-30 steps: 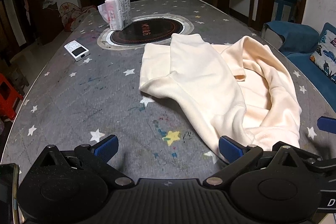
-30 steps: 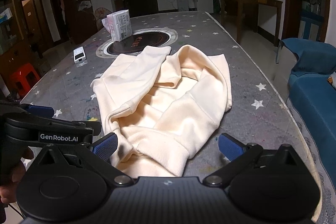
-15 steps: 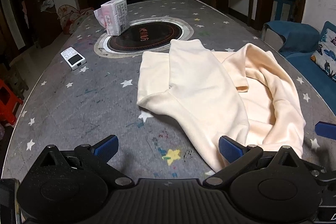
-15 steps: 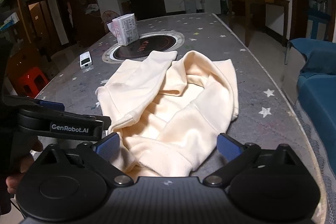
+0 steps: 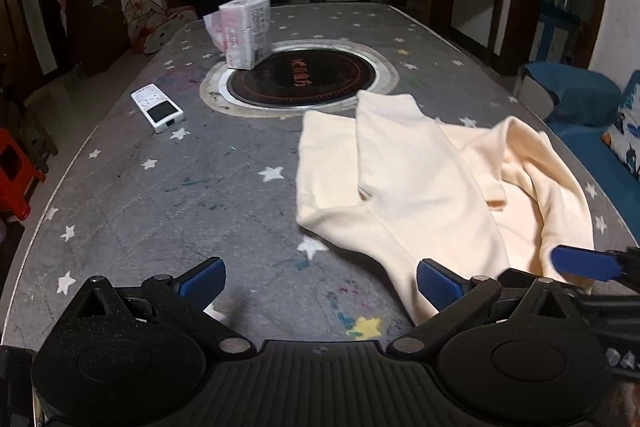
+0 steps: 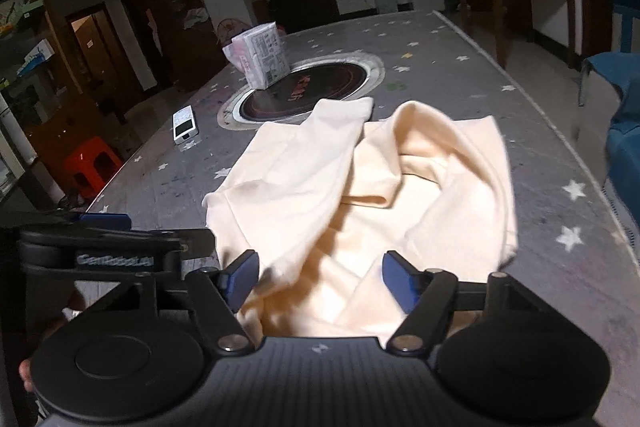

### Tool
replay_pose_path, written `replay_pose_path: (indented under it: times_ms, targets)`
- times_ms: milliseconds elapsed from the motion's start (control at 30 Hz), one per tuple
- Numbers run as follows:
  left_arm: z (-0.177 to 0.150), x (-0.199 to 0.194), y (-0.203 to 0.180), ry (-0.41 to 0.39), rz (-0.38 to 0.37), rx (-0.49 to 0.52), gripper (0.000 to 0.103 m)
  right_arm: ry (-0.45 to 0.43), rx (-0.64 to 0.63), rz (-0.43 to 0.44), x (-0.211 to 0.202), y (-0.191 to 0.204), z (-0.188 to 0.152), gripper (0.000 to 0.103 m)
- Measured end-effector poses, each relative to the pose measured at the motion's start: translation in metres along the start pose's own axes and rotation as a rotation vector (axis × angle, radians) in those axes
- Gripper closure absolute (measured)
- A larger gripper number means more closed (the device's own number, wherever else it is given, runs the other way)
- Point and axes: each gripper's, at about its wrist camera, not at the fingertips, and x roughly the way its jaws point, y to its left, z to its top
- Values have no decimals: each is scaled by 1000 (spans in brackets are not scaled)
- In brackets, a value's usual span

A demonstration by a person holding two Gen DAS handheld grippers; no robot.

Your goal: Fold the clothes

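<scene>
A cream sweatshirt (image 5: 424,183) lies crumpled on the grey star-patterned table (image 5: 160,195), with one sleeve laid across its body. It also shows in the right wrist view (image 6: 360,187). My left gripper (image 5: 318,281) is open and empty, its right finger at the garment's near left edge. My right gripper (image 6: 320,277) is open with its jaws partly narrowed, hovering over the garment's near hem with cloth between the fingers. The left gripper (image 6: 104,221) shows at the left of the right wrist view. One blue finger of the right gripper (image 5: 584,263) shows at the right of the left wrist view.
A round black induction hob (image 5: 300,79) is set into the table behind the garment. A white tissue pack (image 5: 244,31) stands at the hob's left rim. A white remote (image 5: 157,108) lies at the left. A blue sofa (image 5: 580,99) is right, a red stool (image 6: 88,167) left.
The right gripper has moved forward over the near hem and its jaws have narrowed. The left gripper has shifted slightly and stays open. The garment has barely moved.
</scene>
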Motion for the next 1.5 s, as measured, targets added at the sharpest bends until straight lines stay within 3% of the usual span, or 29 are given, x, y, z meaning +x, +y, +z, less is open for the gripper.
replay_pose_path:
  times_ms: [233, 333, 400, 433, 700, 900, 1000, 1067, 1200, 1300, 1500]
  targets:
    - [3, -6, 17, -31, 3, -8, 0, 41, 6, 7, 37, -3, 15, 60]
    - [5, -8, 24, -37, -10, -23, 0, 49, -1, 12, 48, -2, 19, 77]
    - [7, -12, 28, -47, -24, -29, 0, 38, -13, 23, 49, 1, 20, 95]
    - [8, -14, 29, -56, -30, -28, 0, 26, -25, 33, 47, 3, 20, 98]
    - [21, -32, 39, -112, -106, -39, 0, -57, -161, 181, 22, 43, 10, 101]
    - [19, -38, 34, -117, -160, 23, 0, -19, -407, 354, 6, 106, -22, 100]
    - [11, -32, 29, -102, -153, 65, 0, 7, -508, 360, 5, 124, -42, 95]
    - [7, -25, 31, -81, -144, 69, 0, 23, -501, 366, -1, 119, -47, 90]
    - [-1, -9, 39, -30, -140, 51, 4, 27, -444, 327, -19, 87, -39, 84]
    - [-6, 0, 38, -7, -142, 50, 4, 6, -402, 239, -29, 57, -21, 79]
    - [-13, 15, 28, 18, -102, 95, 18, -72, -389, -109, -17, -3, 30, 74]
